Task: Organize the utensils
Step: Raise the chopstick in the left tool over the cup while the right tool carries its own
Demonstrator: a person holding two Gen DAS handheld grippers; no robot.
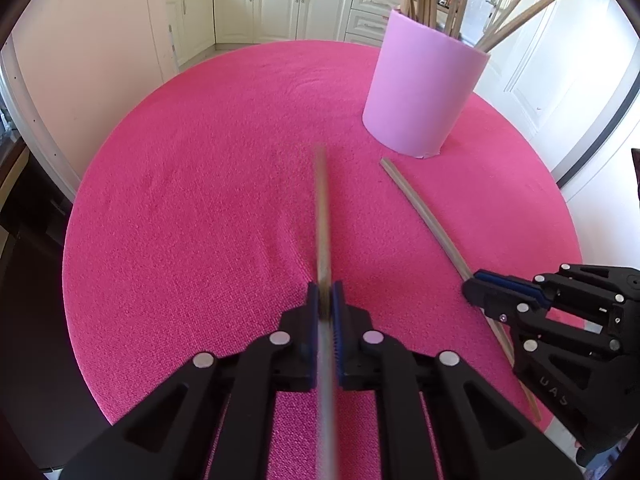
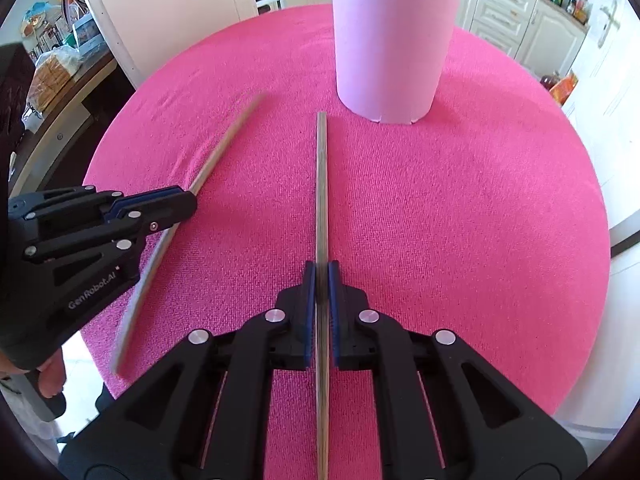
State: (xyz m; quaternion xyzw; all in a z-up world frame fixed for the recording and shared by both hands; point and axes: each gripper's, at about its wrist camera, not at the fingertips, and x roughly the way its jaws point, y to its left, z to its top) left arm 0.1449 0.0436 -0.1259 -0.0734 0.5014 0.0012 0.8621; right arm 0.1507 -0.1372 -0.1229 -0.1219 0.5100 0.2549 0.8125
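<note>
- We work over a round counter [image 1: 200, 200] covered in bright pink textured cloth, which should give some friction under anything laid on it.
- A tall pale pink cylindrical holder [image 2: 394, 44] stands upright toward the far side, already bristling with wooden sticks [image 1: 516, 20].
- Our left claw [image 1: 325, 300] is clamped on a long thin wooden chopstick [image 1: 322, 216] that runs straight out ahead between its pads, its far end pointing to the left of the holder.
- Our right claw [image 2: 319, 276] is likewise closed on a second long wooden chopstick [image 2: 321, 184], whose tip lies just short of the holder's base.
- We judge both chopsticks light, stiff and smooth, so they may pivot or slip in a narrow pinch; each claw grips near mid-length, which should balance them for tipping upright into the holder.
</note>
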